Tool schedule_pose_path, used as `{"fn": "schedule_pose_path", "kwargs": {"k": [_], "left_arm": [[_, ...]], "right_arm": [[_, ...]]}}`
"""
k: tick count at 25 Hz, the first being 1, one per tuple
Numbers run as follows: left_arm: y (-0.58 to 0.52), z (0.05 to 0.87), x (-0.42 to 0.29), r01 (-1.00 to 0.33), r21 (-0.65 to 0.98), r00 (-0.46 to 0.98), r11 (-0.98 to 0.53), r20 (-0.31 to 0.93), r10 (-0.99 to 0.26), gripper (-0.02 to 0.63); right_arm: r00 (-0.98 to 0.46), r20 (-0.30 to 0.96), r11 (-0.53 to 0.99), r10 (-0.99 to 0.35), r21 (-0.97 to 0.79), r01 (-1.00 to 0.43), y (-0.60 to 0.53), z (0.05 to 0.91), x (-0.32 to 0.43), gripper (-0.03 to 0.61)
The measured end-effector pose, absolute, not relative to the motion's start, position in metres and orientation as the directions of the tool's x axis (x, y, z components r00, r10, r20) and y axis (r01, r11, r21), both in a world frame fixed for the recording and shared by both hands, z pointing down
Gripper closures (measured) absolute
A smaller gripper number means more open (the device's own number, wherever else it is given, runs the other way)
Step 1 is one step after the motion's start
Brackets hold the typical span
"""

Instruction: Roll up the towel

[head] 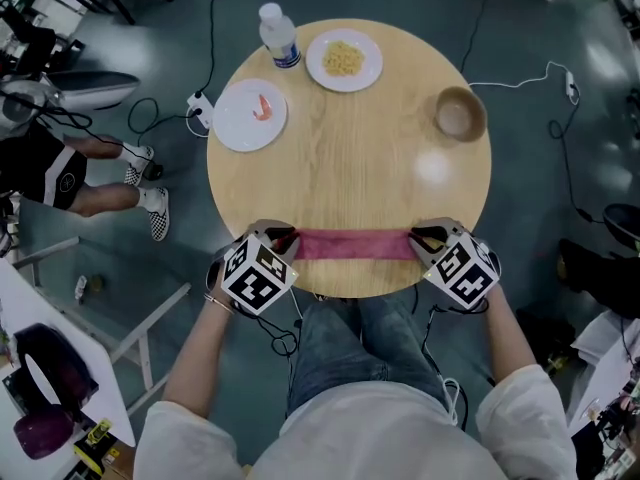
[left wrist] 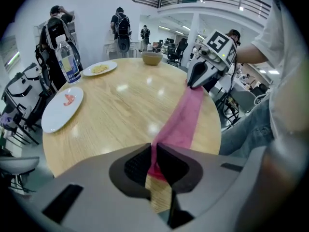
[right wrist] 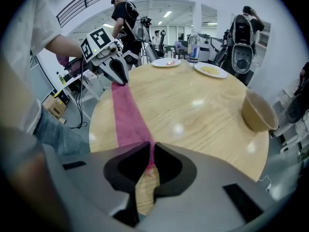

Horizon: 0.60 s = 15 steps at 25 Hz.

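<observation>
The long pink cloth towel point(head: 355, 245) lies stretched in a narrow strip along the near edge of the round light-wood surface point(head: 350, 168). The left gripper point(head: 285, 242) pinches its left end and the right gripper point(head: 423, 239) its right end, the jaws of the 2 nearly together on the cloth. A clear plastic bottle point(head: 279, 35), 2 white plates point(head: 250, 114) and a brown bowl point(head: 460, 114) stand well apart from it.

A round wooden table point(head: 350, 158) carries a water bottle point(head: 279, 35) at its far edge and a white plate point(head: 320, 68) of yellow food beside it. Another white plate point(head: 236, 128) holds something small and pink (possibly a shrimp). A tan bowl point(head: 460, 116) sits well apart at the right. A power strip point(head: 200, 111) lies on the floor.
</observation>
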<state>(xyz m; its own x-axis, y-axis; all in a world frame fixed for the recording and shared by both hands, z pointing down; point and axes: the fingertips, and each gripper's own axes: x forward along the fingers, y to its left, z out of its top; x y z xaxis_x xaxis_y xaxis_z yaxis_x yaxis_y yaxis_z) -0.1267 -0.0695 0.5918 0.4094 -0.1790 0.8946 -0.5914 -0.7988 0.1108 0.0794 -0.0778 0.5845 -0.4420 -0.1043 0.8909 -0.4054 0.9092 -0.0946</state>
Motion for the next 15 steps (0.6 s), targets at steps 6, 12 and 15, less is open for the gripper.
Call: {"fn": "schedule_pose_path", "kwargs": {"k": [6, 12, 15], "left_arm": [[-0.09, 0.576, -0.138, -0.682, 0.163, 0.467, -0.713, 0.847, -0.253, 0.532], [-0.091, 0.503, -0.137, -0.768, 0.196, 0.532, -0.61, 0.725, -0.437, 0.526], [-0.116, 0.444, -0.139, -0.813, 0.171, 0.538, -0.557, 0.588, -0.604, 0.526]], "right_arm": [[-0.55, 0.814, 0.811, -0.186, -0.189, -0.554, -0.1, 0.572, 0.081, 0.525], [-0.638, 0.649, 0.69, -0.414, -0.233, -0.685, -0.121, 0.491, 0.091, 0.526], [-0.628, 0.513, 0.638, -0.585, -0.188, -0.747, -0.144, 0.426, 0.102, 0.528]]}}
